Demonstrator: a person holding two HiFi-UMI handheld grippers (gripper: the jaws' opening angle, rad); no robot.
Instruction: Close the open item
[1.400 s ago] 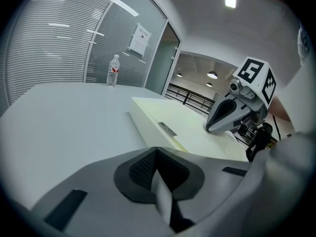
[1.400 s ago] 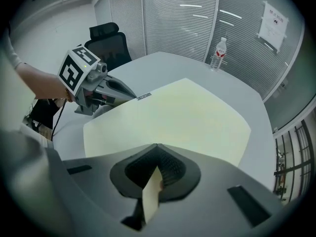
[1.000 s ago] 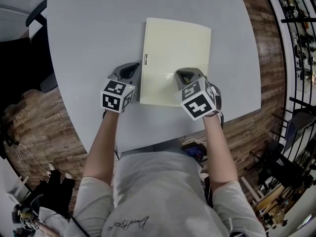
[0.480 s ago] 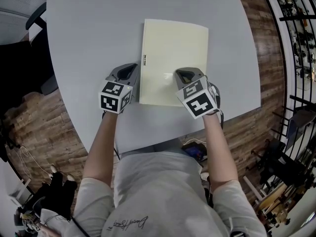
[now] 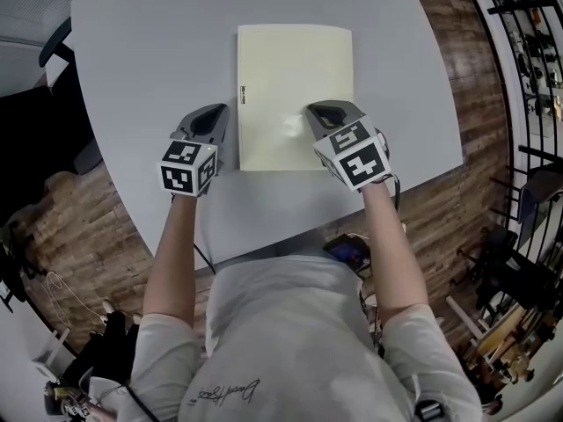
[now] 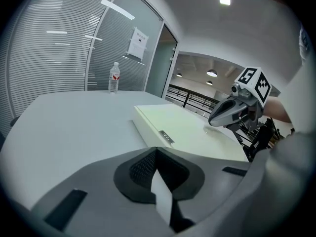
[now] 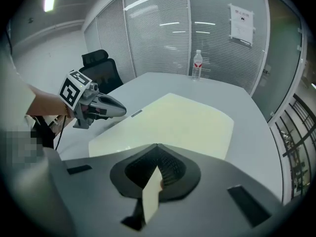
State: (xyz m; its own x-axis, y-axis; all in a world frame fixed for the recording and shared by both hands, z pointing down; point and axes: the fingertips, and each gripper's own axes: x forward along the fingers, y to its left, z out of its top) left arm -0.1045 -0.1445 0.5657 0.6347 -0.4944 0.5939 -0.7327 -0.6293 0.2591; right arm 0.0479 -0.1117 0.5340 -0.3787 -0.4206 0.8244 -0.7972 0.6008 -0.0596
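Since the pale yellow folder [image 5: 295, 95] lies flat with its cover down, the closing looks all but done. It sits mid-counter at the person's 12 o'clock, long sides running away from them. Its thick spine, bearing a small label [image 5: 241, 94], is on the 9 o'clock side. No gap shows along the free edge at 3 o'clock, though that edge is seen only from above.

The right gripper [image 5: 318, 111] is over the folder's 5 o'clock corner, its tip on or just above the cover; I cannot tell whether it touches. Its jaws are together, with only a thin slit between them showing the pale cover beneath, and nothing is gripped. The left gripper [image 5: 211, 112] rests just beside the spine at the folder's 8 o'clock. Its jaws are likewise closed and empty.

The risks are slight. If the cover is springy, lifting the right gripper away quickly could let it rise again. A sideways drag instead of a straight lift could skid the folder across the smooth grey counter [image 5: 141, 60]. The left gripper, so near the spine, could nudge it askew.

With the folder shut, whatever it holds is hidden. A clear bottle [image 7: 197, 64] with a red band stands upright, well apart near the far edge at 12 o'clock, too small to judge its fill.
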